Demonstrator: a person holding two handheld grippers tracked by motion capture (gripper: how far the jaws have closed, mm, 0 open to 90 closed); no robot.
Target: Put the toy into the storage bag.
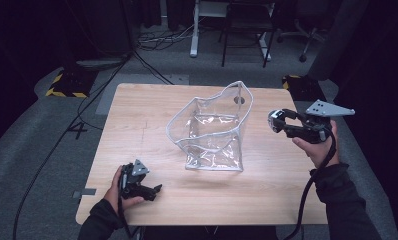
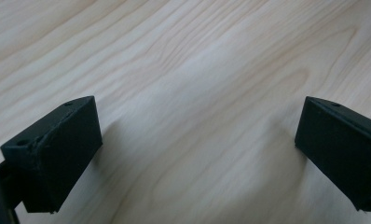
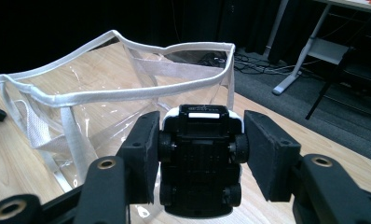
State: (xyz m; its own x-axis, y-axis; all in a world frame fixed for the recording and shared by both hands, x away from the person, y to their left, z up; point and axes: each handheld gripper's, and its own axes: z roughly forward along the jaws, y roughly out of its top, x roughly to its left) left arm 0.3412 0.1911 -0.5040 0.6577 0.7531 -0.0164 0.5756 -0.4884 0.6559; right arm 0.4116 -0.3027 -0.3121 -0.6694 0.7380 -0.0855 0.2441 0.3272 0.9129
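Showing black underside: toy car (image 3: pixel 200 163)

No legible text, brand or number anywhere. White label strip on underside of toy car (image 3: pixel 200 158): blank at this sharpness, nothing readable. Yellow-and-black hazard striping on floor plates (image 1: pixel 67 85) beyond desk (image 1: pixel 137 130): a warning pattern, no wording. Clear bag (image 1: pixel 214 130): unprinted. Desk wood unmarked in left gripper view.
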